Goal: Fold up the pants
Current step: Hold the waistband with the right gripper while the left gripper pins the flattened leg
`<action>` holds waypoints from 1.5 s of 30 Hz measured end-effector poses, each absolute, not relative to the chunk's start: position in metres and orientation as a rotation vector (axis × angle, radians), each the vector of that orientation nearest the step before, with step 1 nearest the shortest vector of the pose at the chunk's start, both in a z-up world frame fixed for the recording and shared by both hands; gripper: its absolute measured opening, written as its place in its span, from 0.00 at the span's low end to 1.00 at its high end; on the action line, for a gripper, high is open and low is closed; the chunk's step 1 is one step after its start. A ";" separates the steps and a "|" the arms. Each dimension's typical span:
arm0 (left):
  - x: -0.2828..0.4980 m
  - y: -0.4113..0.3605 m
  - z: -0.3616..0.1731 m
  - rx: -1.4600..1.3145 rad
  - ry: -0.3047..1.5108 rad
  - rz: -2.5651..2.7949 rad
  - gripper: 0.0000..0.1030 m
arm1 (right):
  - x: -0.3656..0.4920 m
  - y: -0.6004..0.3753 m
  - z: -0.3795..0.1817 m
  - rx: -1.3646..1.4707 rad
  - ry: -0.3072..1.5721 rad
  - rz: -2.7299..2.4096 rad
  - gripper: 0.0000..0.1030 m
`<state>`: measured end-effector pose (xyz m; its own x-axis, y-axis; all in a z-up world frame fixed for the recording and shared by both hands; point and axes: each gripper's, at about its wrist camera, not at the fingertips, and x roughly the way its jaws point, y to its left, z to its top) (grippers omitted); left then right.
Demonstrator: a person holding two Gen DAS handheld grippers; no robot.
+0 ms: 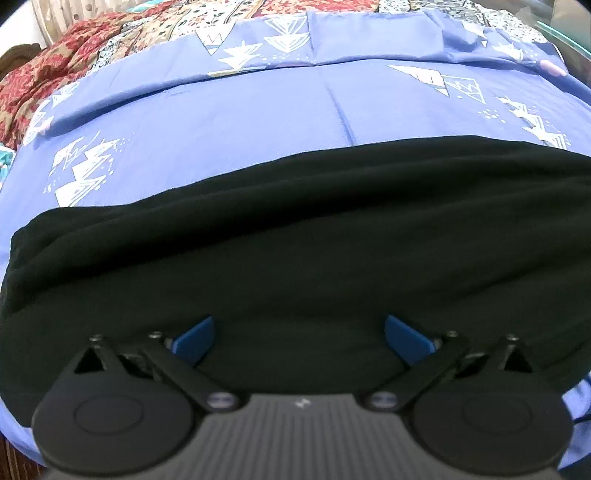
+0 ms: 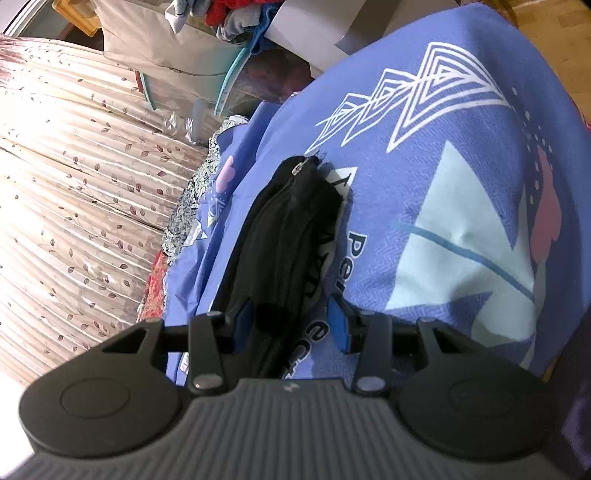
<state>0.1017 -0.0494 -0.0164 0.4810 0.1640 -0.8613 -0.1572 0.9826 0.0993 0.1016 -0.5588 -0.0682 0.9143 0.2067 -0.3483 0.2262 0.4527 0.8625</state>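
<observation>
Black pants (image 1: 295, 236) lie folded in a thick, layered band across a blue printed bedsheet (image 1: 229, 122). My left gripper (image 1: 299, 338) is open, its blue pads (image 1: 194, 338) spread wide just above the near part of the pants, holding nothing. In the right wrist view the pants (image 2: 291, 225) show end-on as a narrow stacked bundle with a zipper at the far end. My right gripper (image 2: 291, 321) is open, its blue pads (image 2: 340, 325) on either side of the bundle's near end, not closed on it.
A red and beige patterned quilt (image 1: 55, 62) lies beyond the sheet. A leaf-print curtain (image 2: 74, 177) hangs left of the bed. A teal basket (image 2: 207, 66) with clothes stands past the bed's far end. Wooden floor (image 2: 546, 22) shows at top right.
</observation>
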 end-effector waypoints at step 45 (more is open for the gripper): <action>0.092 -0.034 -0.001 -0.044 0.999 0.079 0.93 | 0.105 -0.569 -0.074 1.148 0.430 0.007 0.46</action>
<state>0.0924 -0.0338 -0.0005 0.5388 0.0466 -0.8411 -0.0868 0.9962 -0.0004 0.1050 -0.5687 -0.0736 0.9185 0.2233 -0.3265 0.2119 0.4192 0.8828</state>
